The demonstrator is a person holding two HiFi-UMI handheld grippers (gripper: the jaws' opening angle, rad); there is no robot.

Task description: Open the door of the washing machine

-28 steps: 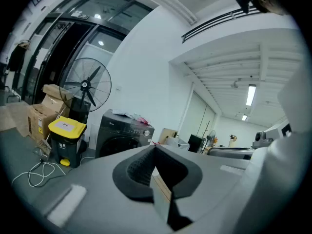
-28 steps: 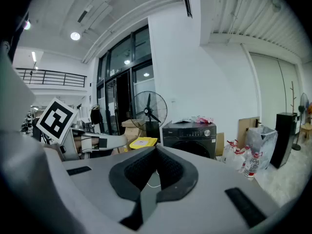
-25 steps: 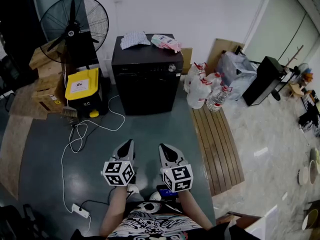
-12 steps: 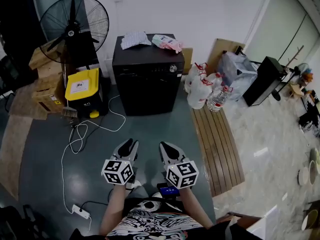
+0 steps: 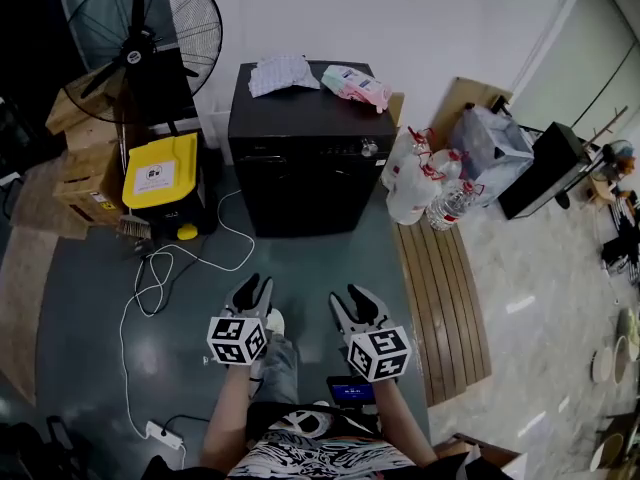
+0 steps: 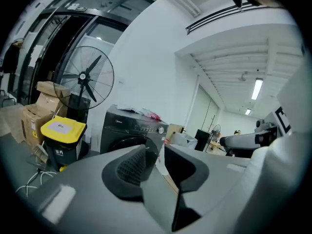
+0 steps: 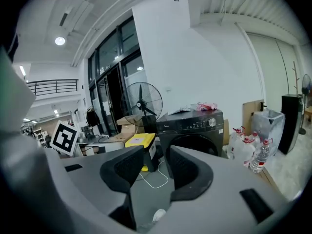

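The black washing machine (image 5: 300,138) stands against the white wall with its round front door (image 7: 195,143) shut; the left gripper view shows it too (image 6: 129,133). Both grippers hang over the dark floor well short of it. My left gripper (image 5: 250,294) points at the machine, its jaws opening with nothing between them (image 6: 156,155). My right gripper (image 5: 361,304) is beside it, its jaws also opening on empty air (image 7: 155,161). Neither touches the machine.
A standing fan (image 5: 140,28), cardboard boxes (image 5: 85,158) and a yellow-lidded bin (image 5: 160,173) stand left of the machine. Big water bottles (image 5: 425,183) sit at its right. A white cable (image 5: 160,268) loops over the floor. Wooden planking (image 5: 440,288) runs along the right.
Both grippers have gone from shut to parted jaws. The person and both grippers have moved closer to the washing machine, which now looks larger.
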